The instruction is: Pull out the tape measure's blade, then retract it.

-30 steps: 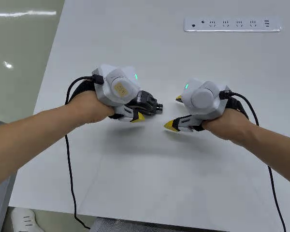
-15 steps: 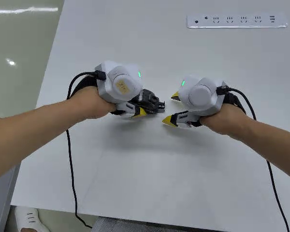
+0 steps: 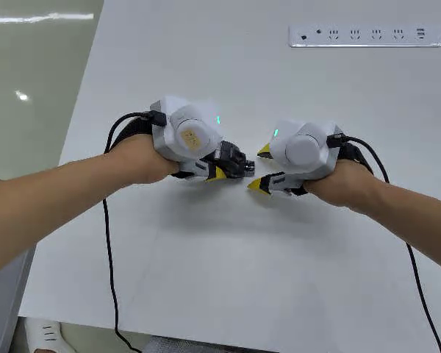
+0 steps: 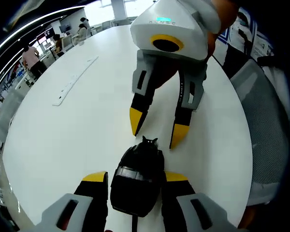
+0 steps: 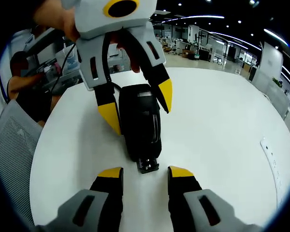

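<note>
Here, the opening stage of the task is shown, with neither the pull-out nor the retraction done. The left gripper (image 4: 135, 177) is clamped on the black tape measure (image 4: 137, 180), its yellow-tipped jaws pressed against the two flat sides of the case. The case is held just above, or possibly resting on, the white table (image 3: 206, 272); the head view does not settle which. The blade hook (image 5: 147, 166) sits flush at the mouth of the case, and no length of blade is visible beyond it, so the blade is judged to be fully wound in.

The right gripper (image 5: 145, 172) faces the left one nose to nose, its jaws spread apart and holding nothing. In the right gripper view the hook lies just ahead of the gap between these jaws, centred between the two tips and apparently not touched by either. A white power strip (image 3: 366, 35) lies well apart at the far side of the table and plays no part.

What remains, on this reading, is the whole sequence: closing the right jaws on the hook, drawing the blade out, and letting it return into the case.
</note>
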`<state>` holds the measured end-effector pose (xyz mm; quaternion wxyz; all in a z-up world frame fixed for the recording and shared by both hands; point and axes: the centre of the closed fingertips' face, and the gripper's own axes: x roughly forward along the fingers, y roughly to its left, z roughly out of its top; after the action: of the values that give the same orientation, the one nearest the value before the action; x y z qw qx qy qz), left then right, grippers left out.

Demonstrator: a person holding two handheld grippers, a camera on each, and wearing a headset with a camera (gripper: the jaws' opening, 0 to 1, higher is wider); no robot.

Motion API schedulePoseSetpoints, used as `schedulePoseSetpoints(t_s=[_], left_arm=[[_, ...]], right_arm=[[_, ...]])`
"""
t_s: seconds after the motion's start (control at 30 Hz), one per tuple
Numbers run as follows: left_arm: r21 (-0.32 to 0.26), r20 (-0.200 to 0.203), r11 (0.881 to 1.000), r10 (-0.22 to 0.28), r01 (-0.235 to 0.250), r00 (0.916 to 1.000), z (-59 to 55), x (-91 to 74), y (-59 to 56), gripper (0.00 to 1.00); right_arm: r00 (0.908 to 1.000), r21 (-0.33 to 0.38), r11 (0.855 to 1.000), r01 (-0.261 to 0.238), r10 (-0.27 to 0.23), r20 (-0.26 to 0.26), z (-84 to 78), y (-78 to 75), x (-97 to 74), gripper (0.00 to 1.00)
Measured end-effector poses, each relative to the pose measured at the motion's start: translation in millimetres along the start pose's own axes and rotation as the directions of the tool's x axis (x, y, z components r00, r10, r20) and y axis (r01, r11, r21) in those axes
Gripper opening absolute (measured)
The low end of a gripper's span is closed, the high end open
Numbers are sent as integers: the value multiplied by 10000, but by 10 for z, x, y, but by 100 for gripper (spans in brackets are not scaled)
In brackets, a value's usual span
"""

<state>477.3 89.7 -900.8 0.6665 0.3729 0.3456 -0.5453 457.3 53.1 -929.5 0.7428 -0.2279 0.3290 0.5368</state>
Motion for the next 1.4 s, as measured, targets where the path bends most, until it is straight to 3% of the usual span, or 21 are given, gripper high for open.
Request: schedulePoseSetpoints(t_s=[0.37, 1.4], left_arm=[[338, -101, 9993, -182, 185, 9998, -7, 12, -3, 36], [481, -173, 9984, -278, 286, 9995, -26, 35, -8, 35]], right_arm=[[9999, -303, 9994, -161, 162, 27, 14, -20, 59, 32], [9995, -1105, 9934, -316, 322, 33, 22, -38, 122, 17]])
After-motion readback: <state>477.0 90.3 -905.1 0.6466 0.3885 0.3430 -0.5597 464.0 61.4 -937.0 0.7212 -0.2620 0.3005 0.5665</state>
